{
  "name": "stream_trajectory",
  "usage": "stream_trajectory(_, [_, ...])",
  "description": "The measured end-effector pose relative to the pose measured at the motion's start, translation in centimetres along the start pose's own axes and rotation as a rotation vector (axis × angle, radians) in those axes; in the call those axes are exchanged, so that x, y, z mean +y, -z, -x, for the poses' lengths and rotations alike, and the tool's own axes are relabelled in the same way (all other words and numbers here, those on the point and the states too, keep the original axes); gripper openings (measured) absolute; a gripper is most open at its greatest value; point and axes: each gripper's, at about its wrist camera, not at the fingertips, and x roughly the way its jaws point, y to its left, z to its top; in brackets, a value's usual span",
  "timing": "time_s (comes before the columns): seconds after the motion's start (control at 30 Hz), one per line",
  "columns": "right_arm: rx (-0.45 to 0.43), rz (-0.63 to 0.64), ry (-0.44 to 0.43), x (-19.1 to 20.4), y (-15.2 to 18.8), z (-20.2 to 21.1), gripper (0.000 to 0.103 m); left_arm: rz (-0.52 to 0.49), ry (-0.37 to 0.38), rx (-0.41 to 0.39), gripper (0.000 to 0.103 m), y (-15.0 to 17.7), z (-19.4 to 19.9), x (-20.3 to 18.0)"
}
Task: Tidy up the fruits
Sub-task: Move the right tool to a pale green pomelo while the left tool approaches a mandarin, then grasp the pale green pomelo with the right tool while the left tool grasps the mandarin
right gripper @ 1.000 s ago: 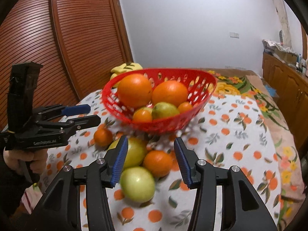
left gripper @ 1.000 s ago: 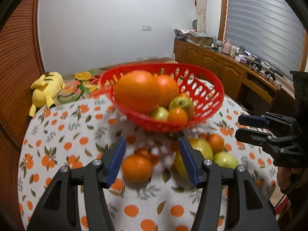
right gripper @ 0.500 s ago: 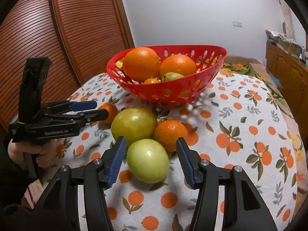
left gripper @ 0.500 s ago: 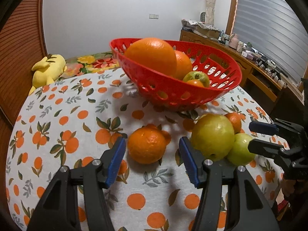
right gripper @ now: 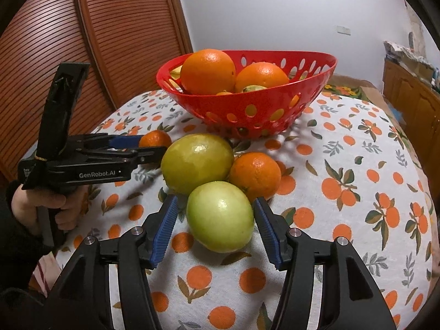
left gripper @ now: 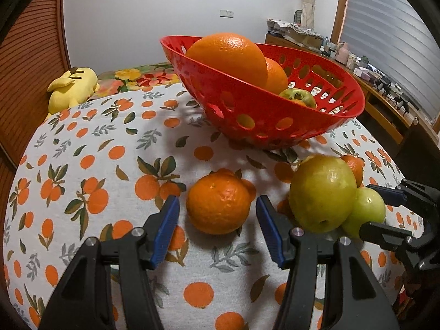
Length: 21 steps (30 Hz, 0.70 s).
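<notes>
In the left wrist view, the left gripper (left gripper: 217, 231) has its blue fingers (left gripper: 165, 229) apart, one on each side of a bumpy orange tangerine (left gripper: 218, 205) that sits on the worktop's white cloth with printed oranges (left gripper: 90, 170). The fingers do not touch it. If they close off-centre, the round tangerine could roll away. A big yellow-green fruit (left gripper: 321, 192) sits just beside the right finger and could get bumped. The red plastic basket with holes (left gripper: 275, 118) stands behind, already holding big oranges (left gripper: 228, 55). A yellow soft toy (left gripper: 71, 88) lies far off. In the right wrist view, the right gripper (right gripper: 216, 231) has just been opening its fingers, and they stand apart around a smooth round green fruit (right gripper: 220, 218) without pressing it. That fruit touches the yellow-green one and a small orange (right gripper: 255, 176), so a push could send them rolling. The left gripper is close by, so the two might knock.
</notes>
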Motion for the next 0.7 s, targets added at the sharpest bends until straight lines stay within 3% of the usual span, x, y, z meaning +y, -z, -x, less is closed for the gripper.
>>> stream_trajectory(0.3, [0.036, 0.002, -0.003, 0.0, 0.2, -1.0, 0.059, -0.011, -0.006, -0.021, 0.058, 0.1, 0.1, -0.1])
stream_trajectory(0.4, [0.044, -0.003, -0.008, 0.0, 0.3, -1.4, 0.059, -0.009, -0.005, -0.028, 0.050, 0.1, 0.3, -0.1])
stream_trajectory(0.7, [0.047, -0.003, -0.003, -0.2, 0.5, -1.6, 0.059, -0.010, -0.008, -0.028, 0.046, 0.2, 0.3, -0.1])
